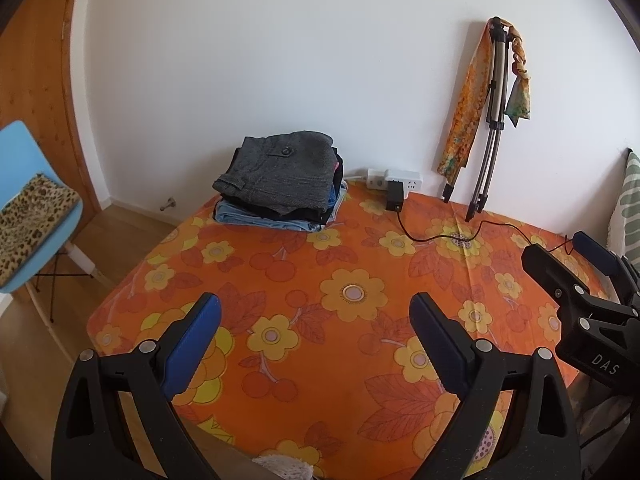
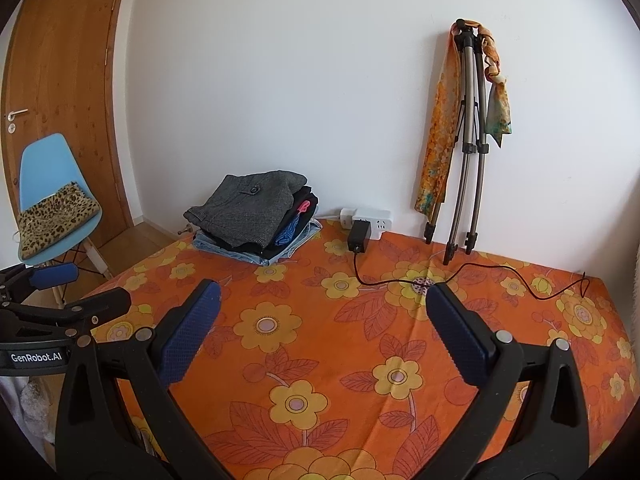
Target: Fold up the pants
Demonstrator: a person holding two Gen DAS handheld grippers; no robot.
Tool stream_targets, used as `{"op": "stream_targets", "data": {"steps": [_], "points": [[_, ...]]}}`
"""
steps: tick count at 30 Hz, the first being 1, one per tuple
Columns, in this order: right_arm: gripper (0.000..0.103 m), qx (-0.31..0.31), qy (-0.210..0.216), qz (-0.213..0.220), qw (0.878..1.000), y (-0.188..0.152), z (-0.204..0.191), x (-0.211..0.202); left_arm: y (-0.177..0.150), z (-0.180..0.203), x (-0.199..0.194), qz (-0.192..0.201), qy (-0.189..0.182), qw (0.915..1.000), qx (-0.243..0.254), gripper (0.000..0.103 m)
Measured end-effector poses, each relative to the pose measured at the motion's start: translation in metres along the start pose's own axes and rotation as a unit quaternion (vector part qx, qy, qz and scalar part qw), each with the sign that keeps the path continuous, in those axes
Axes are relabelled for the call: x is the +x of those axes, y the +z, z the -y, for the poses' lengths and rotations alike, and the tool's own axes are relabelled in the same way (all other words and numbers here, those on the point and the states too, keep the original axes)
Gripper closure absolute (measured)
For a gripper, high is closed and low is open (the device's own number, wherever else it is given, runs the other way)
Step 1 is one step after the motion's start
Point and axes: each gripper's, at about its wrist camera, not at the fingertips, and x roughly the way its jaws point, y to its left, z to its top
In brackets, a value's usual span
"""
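Both black two-finger grippers with blue ribbed pads hover over the orange flowered tablecloth [image 2: 360, 360]: left gripper [image 1: 316, 312] and right gripper [image 2: 324, 300] each have fingers spread wide, holding nothing. Folded grey tweed pants [image 2: 248, 210] top a stack of folded clothes [image 2: 288, 236] at the tablecloth's far edge, beside a white power strip [image 2: 370, 218].

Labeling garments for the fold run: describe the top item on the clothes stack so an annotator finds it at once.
On the orange floral tablecloth, look to the far left corner by the white wall, where a stack of folded clothes sits. The top piece is the grey tweed pants, with one dark button on a pocket flap; below lie black and blue denim.
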Motion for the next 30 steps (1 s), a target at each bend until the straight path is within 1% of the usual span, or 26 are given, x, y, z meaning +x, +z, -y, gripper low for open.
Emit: {"op": "stream_targets", "data": {"steps": [30], "points": [[0.000, 0.000, 0.001, 0.002, 1.000, -0.0010, -0.0003, -0.0005, -0.0016, 0.0014, -0.0024, 0.000, 0.001, 1.0000, 0.001, 0.008]]}}
